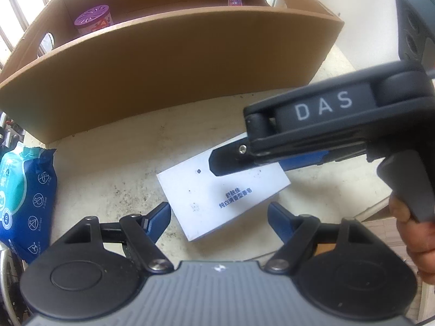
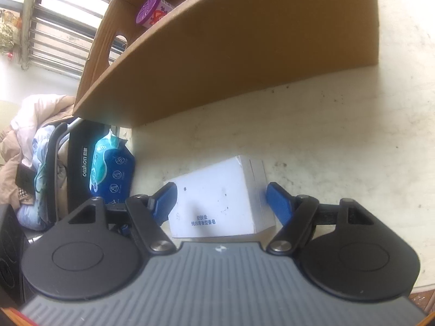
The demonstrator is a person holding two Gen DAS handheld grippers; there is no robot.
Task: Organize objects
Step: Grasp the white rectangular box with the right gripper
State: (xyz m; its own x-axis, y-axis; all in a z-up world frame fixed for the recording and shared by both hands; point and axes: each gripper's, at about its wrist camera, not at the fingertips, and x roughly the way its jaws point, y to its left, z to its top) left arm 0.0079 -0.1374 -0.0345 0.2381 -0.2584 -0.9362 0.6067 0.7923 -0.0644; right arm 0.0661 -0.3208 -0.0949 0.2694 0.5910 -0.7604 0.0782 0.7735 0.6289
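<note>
Speckled tabletop (image 2: 339,135), soap box (image 2: 217,198) print blurred

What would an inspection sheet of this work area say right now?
Surface: pale, speckled table.
Job's things: white soap box on the table; cardboard box behind it holds a purple-lidded jar and a small bottle.
Clutter: blue wipes pack at the table edge.
Grippers: right gripper straddles the soap box, contact unclear; left gripper open above it.
Cables: nothing seen.
Surroundings: barred window, piled clothes.
</note>
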